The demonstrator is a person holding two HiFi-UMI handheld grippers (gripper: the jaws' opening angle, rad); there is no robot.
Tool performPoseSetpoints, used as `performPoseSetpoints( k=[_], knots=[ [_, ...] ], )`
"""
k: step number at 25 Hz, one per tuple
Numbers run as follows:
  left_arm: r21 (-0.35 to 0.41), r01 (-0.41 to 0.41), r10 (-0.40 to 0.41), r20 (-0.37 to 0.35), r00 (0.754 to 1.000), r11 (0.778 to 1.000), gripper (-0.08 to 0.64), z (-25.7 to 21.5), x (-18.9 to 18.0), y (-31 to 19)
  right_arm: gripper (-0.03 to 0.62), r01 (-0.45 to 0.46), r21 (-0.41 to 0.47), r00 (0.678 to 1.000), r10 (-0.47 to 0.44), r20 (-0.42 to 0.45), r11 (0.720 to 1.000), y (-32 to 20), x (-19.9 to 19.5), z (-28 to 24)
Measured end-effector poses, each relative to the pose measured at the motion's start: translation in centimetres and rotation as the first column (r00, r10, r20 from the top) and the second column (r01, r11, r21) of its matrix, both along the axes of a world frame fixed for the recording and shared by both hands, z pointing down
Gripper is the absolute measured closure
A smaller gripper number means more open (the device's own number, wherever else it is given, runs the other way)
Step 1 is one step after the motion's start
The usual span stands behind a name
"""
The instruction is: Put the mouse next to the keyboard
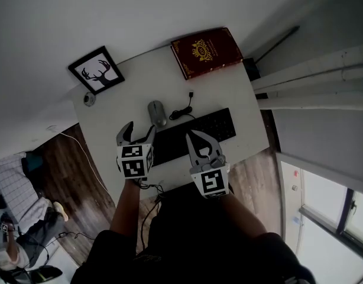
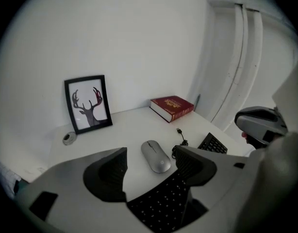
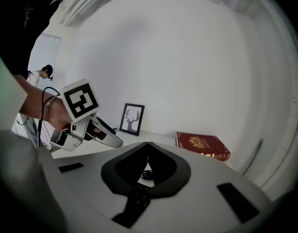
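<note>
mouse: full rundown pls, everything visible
The mouse is a slim, silver-grey oval with a smooth, matte, metal-like shell, a thin line at its far end and a small mark near its close end. It lies flat on the white table, just beyond the black keyboard's left end, with a coiled black cable beside it. Whether it touches either is unclear. The left gripper is short of it, fingers apart, not touching.

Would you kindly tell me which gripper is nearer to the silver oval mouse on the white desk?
Left. The left gripper hovers just short of the silver oval mouse, jaws apart; the right gripper sits farther right, over the black keyboard.
</note>
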State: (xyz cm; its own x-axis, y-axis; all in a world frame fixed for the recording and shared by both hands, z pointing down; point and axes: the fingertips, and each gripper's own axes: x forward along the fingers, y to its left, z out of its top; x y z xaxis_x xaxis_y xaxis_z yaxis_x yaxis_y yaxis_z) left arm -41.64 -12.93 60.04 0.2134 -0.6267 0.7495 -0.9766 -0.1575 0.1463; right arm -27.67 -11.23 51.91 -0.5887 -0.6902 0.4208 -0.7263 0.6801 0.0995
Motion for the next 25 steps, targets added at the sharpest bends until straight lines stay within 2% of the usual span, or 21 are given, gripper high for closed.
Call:
performPoseSetpoints(
  k=[3, 6, 11, 16, 19, 21, 23, 25],
  knots=[
    [-0.091, -0.017, 0.013, -0.043, 0.999, 0.996, 0.219, 2.4, 1.3, -1.2, 0.572, -0.010, -0.001, 1.000, 0.010, -0.006, 1.000, -0.3, 0.7, -0.1],
    [-0.177, -0.029, 0.019, -0.055, 0.998, 0.984, 0.190, 4.9, 2.6, -2.2, 0.572, -0.019, 0.002, 1.000, 0.019, -0.009, 1.000, -0.7, 1.6, -0.1],
    [-0.305, 0.034, -0.060, -0.076, 0.995, 0.952, 0.170, 9.2, 3.0, -2.6, 0.572, -0.045, 0.000, 0.999, 0.045, 0.002, 0.999, -1.3, 3.2, 0.8],
    [-0.389, 0.081, -0.122, -0.082, 0.989, 0.918, 0.158, 11.7, 2.7, -4.8, 0.572, -0.052, 0.019, 0.999, 0.052, 0.008, 0.998, -2.5, 3.9, 0.8],
    [-0.481, 0.126, -0.169, -0.047, 0.984, 0.868, 0.158, 12.2, 2.1, -4.8, 0.571, -0.058, 0.016, 0.998, 0.058, 0.015, 0.998, -2.3, 4.0, 0.8],
    [-0.527, 0.138, -0.157, 0.008, 0.988, 0.839, 0.160, 12.4, 2.0, -4.7, 0.572, -0.067, 0.007, 0.998, 0.067, 0.017, 0.998, -2.4, 4.2, 0.8],
    [-0.535, 0.161, -0.137, 0.085, 0.987, 0.829, 0.161, 12.5, 2.1, -4.8, 0.572, -0.072, -0.008, 0.997, 0.072, 0.014, 0.997, -2.5, 4.3, 0.9],
    [-0.516, 0.197, -0.141, 0.146, 0.979, 0.833, 0.150, 12.4, 2.3, -5.0, 0.572, -0.068, -0.012, 0.998, 0.068, 0.016, 0.998, -2.5, 4.1, 1.0]
  ],
)
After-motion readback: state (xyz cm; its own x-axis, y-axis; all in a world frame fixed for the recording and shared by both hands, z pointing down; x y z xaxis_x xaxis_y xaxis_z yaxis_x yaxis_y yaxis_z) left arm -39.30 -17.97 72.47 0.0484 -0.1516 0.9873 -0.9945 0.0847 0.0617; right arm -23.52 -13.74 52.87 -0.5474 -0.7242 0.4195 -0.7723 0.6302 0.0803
